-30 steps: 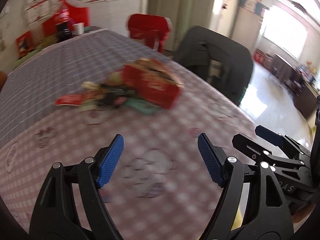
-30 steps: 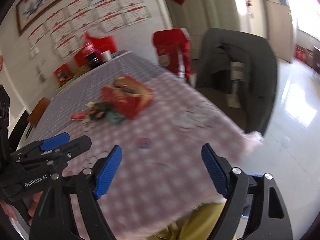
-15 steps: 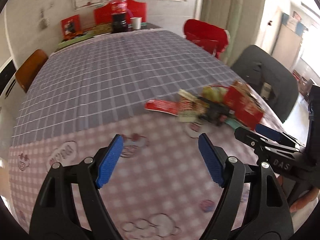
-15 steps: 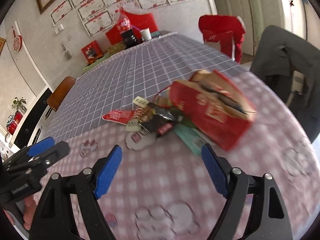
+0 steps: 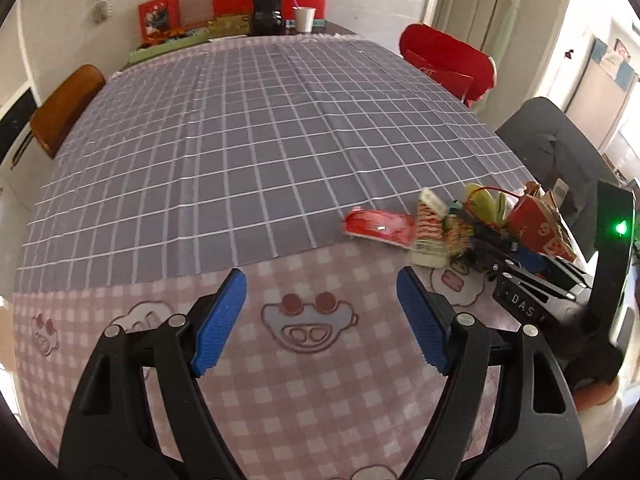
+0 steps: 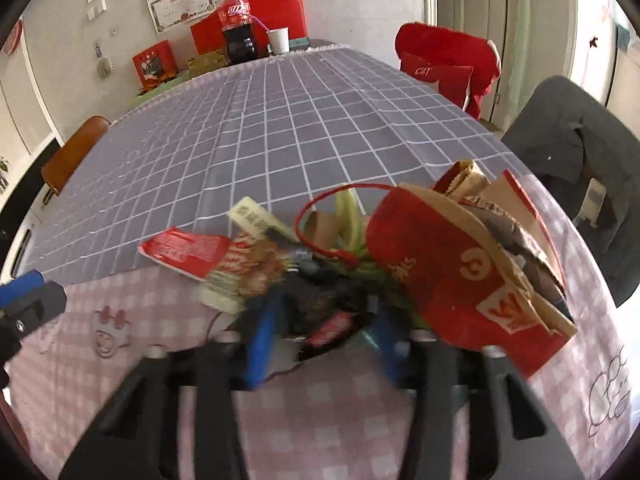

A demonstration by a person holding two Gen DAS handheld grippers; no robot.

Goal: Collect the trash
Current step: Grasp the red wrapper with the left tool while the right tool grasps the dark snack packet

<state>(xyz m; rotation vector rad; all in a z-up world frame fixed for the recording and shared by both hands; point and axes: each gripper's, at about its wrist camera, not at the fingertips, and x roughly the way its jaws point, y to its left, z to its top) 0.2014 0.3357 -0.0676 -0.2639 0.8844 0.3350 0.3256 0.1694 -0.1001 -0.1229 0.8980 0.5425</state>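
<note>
A pile of trash lies on the table: a red paper bag [image 6: 460, 264] stuffed with cardboard, a flat red wrapper [image 6: 184, 250], a cream packet [image 6: 256, 216], green peels [image 6: 348, 216] and a dark wrapper [image 6: 324, 316]. The pile also shows in the left wrist view [image 5: 436, 228], at the right. My right gripper [image 6: 324, 332] is blurred, its blue pads closing around the dark wrapper at the pile's near edge. My left gripper [image 5: 322, 312] is open and empty over the pink checked cloth, left of the pile.
A grey grid cloth [image 5: 248, 140] covers the far table. A cola bottle [image 6: 238, 24], a paper cup [image 6: 279, 40] and red boxes stand at the far end. A red chair [image 6: 444, 64], a dark grey chair [image 6: 580, 168] and a brown chair [image 5: 64, 104] surround the table.
My right gripper has moved forward into the pile and its jaws have narrowed around the dark wrapper. My left gripper has swung left and stays open.
</note>
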